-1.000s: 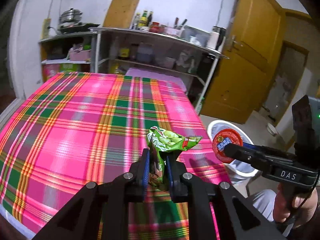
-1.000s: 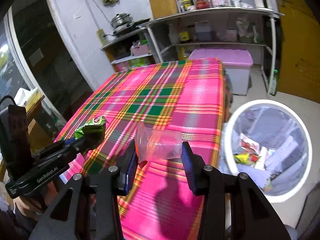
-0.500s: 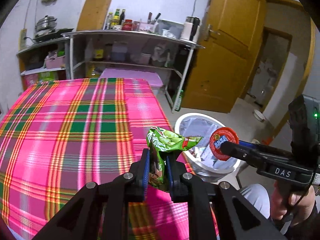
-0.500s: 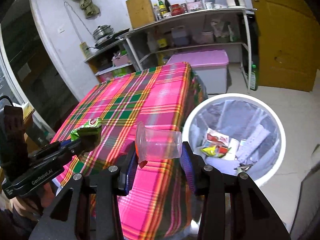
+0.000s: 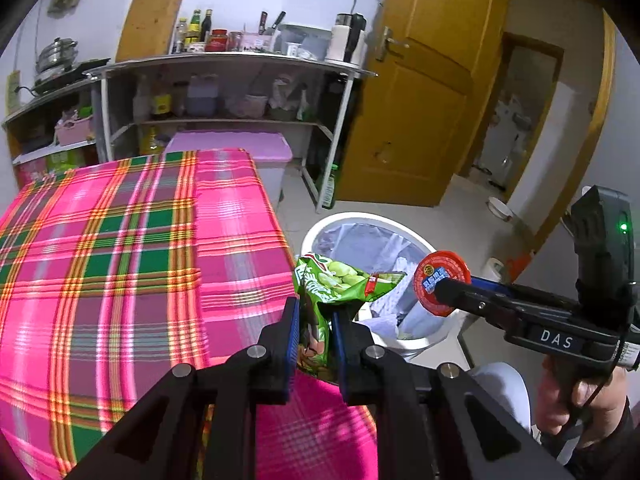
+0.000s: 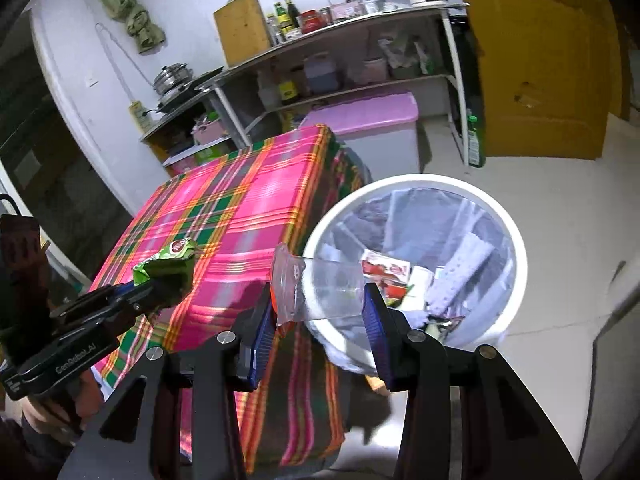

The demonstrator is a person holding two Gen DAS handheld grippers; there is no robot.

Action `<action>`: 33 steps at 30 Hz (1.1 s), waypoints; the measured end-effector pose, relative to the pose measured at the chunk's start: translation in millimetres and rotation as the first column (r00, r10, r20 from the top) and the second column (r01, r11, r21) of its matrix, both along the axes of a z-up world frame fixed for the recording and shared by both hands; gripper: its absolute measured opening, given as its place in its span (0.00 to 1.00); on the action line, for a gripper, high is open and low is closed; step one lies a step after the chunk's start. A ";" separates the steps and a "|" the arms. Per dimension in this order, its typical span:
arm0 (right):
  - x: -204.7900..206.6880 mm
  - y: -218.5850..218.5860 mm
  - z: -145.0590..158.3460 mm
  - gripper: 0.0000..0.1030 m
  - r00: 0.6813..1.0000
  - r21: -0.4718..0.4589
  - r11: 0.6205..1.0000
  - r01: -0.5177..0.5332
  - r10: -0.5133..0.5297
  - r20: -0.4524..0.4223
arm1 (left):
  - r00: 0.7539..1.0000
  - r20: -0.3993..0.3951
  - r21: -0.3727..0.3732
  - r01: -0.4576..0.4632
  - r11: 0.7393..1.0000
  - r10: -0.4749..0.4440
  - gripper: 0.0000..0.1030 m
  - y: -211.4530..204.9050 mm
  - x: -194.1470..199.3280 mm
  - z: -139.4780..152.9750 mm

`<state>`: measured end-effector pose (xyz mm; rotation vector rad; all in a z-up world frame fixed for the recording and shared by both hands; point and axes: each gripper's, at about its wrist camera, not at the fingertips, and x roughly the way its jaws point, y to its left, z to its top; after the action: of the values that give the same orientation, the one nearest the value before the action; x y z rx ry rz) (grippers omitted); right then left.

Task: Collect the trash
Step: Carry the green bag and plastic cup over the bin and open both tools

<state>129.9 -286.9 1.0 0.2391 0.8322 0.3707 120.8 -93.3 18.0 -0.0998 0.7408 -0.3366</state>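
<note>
Left tool (image 5: 314,340), marked "GenRobot.AI", grips the green snack bag (image 5: 328,288) over the bench (image 5: 120,264) edge, while right tool (image 6: 320,316), marked "DAS", clamps a clear cup (image 6: 320,284) above the white bin (image 6: 516,248).

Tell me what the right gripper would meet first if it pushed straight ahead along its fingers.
Probably the white trash bin: the right gripper, shut on the clear plastic cup, points at its open mouth, so the cup would likely enter the lined opening and meet the trash inside, though depth is unclear.
</note>
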 end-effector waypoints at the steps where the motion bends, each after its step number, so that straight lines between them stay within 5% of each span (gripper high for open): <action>1: 0.3 -1.7 -1.0 0.42 1.000 0.000 1.000 0.005 -0.005 -0.003 | 1.000 -0.003 0.000 0.003 1.000 -0.003 0.15 -1.3 1.9 -0.8; 29: 38.3 -38.5 -52.8 0.42 0.986 -0.064 0.995 0.074 -0.083 -0.144 | 0.985 -0.123 0.047 0.130 0.990 -0.124 0.16 -65.8 70.6 -53.4; 33: 41.3 -41.4 -57.4 0.52 0.984 -0.078 0.993 0.088 -0.098 -0.150 | 0.980 -0.142 0.055 0.147 0.988 -0.138 0.19 -73.7 78.2 -60.9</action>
<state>171.2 -328.3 -56.3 0.2416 0.9803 0.2365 199.0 -167.1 -43.0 -0.0074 0.8974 -0.4453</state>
